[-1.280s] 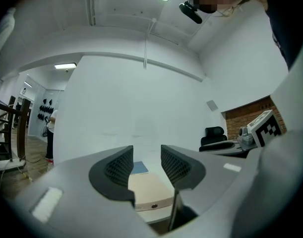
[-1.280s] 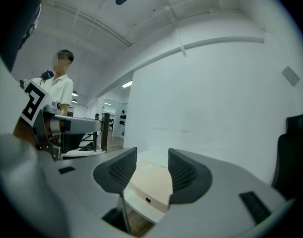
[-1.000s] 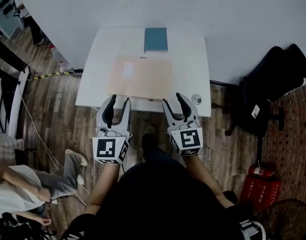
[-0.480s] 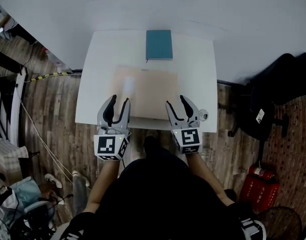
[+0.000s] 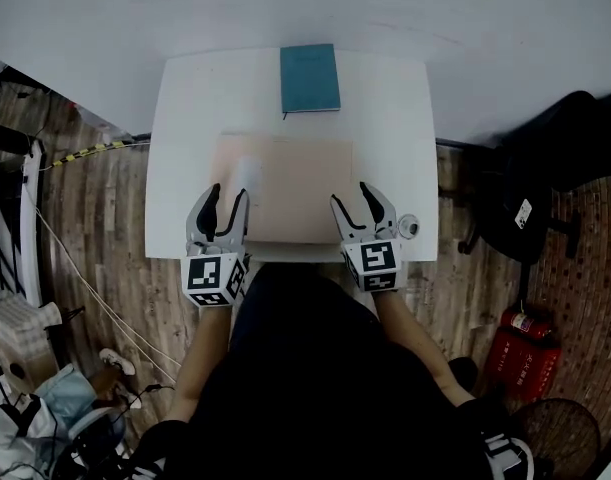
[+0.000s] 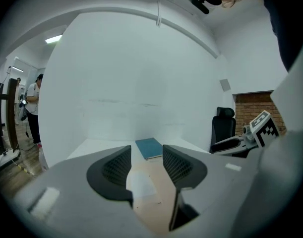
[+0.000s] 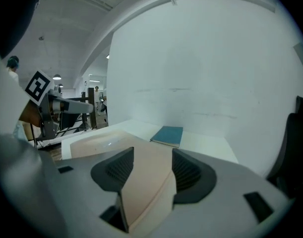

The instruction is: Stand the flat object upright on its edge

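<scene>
I hold the left gripper (image 5: 228,198) and right gripper (image 5: 354,198) at the worktop's (image 5: 185,98) near edge. Their fingers (image 6: 114,167) are apart, just opening wider, with nothing between them. I think this prepares the reach for the book (image 5: 310,78), which lies flat at the far edge, beyond the mat (image 5: 285,183).

The grey, black-padded left tongs (image 5: 228,194) and right tongs (image 5: 353,196) point forward and slightly down, level with each other and well apart. Both pairs of jaws have just been opening and stand apart, pressing on nothing. Bare forearms (image 5: 207,340) extend behind them.
</scene>
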